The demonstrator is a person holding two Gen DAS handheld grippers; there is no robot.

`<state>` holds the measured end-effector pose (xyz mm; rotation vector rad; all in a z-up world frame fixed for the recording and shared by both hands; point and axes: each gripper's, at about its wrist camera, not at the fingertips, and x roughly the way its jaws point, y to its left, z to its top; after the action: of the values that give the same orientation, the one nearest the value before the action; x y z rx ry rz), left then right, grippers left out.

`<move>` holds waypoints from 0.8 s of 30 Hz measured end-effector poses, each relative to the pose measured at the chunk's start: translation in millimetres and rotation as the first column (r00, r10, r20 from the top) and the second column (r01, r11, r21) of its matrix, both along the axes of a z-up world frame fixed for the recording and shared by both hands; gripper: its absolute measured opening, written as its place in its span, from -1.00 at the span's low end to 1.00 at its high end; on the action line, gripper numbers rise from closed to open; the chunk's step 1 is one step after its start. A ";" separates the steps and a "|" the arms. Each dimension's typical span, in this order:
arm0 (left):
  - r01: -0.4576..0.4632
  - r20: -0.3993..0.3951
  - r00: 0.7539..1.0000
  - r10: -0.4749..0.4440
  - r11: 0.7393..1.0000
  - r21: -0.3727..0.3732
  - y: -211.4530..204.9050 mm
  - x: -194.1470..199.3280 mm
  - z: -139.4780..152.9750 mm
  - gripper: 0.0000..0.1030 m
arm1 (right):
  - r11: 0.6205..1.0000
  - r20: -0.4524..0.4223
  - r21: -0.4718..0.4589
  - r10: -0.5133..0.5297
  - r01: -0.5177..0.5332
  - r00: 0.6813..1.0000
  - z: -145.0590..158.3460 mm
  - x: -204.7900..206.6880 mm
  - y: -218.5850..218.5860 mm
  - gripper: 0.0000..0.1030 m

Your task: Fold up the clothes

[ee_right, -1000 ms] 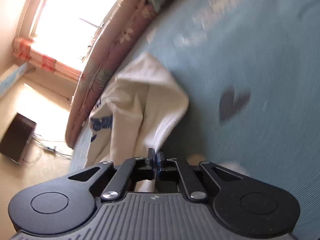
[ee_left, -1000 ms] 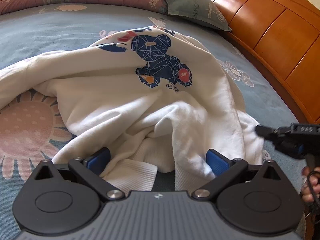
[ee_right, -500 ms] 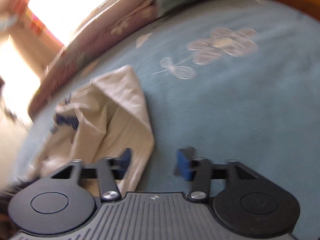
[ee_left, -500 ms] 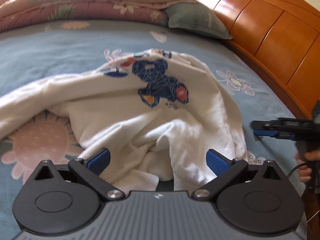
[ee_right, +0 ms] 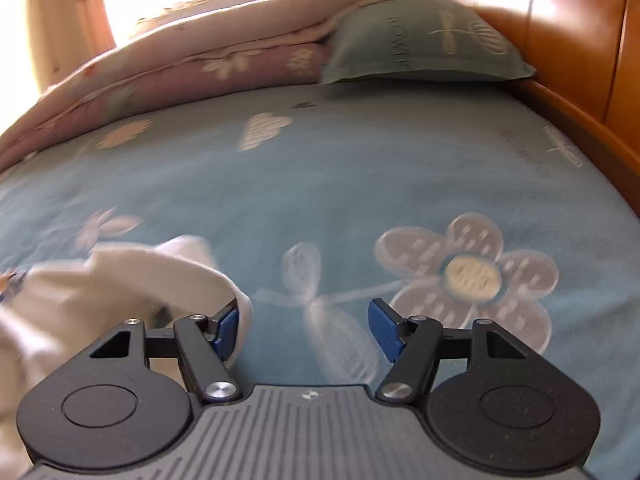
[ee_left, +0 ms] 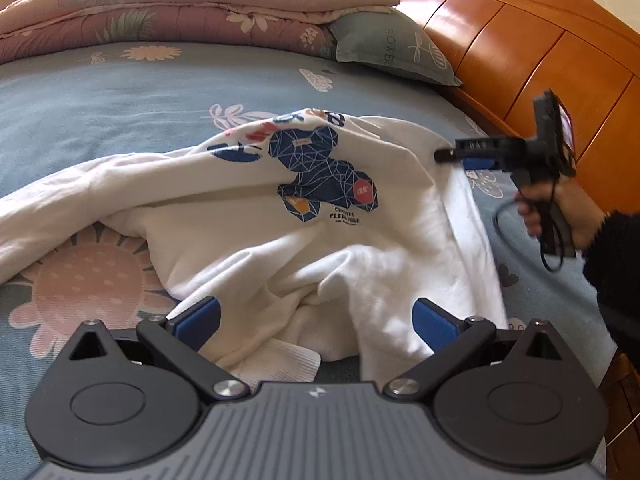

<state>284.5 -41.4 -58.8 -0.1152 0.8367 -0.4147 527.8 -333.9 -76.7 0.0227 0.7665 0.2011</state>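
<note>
Your left gripper point(ee_left: 316, 322) sits low over the near edge of the bed, its blue pads wide apart with nothing between them; the crumpled hem of the white sweatshirt point(ee_left: 304, 240) lies just ahead of and partly between the fingers, a ribbed cuff point(ee_left: 280, 362) poking out closest to you. Your right gripper point(ee_right: 306, 326) is also spread wide and holds nothing: its left pad point(ee_right: 226, 326) touches a loose fold of the white fabric, while its right pad is over bare sheet. From the left wrist view you see that right gripper beside the sweatshirt's right shoulder, held by your hand point(ee_left: 560, 208) in a dark sleeve point(ee_left: 616, 272).

The sweatshirt is spread rumpled across the middle of the blue flowered bedsheet point(ee_left: 120, 112), blue geometric bear print point(ee_left: 320, 176) facing up, one sleeve trailing off to the left over a pink flower pattern. Farther back a grey-green pillow point(ee_left: 384, 48) lies against the wooden headboard point(ee_left: 520, 48), beside a folded pink floral quilt point(ee_left: 180, 12).
</note>
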 end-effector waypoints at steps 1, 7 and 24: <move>0.001 -0.003 1.000 -0.001 1.000 0.000 -0.3 0.5 -0.9 0.97 | 1.000 0.000 -0.015 -0.018 0.018 1.000 -0.6 10.8 -1.9 0.37; 0.009 -0.019 1.000 -0.009 1.000 -0.003 -1.7 3.7 -6.3 0.97 | 0.997 -0.058 -0.066 -0.054 0.050 0.997 -12.0 33.1 9.1 0.40; 0.033 -0.015 0.999 -0.033 0.999 0.010 -6.5 -31.2 8.4 0.97 | 0.966 -0.206 -0.158 0.168 -0.202 0.964 -18.1 -95.0 114.5 0.76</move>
<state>253.2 -47.8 -50.4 -0.0948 0.8562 -0.4412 432.8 -219.5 -94.8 -0.2035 0.9768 0.3118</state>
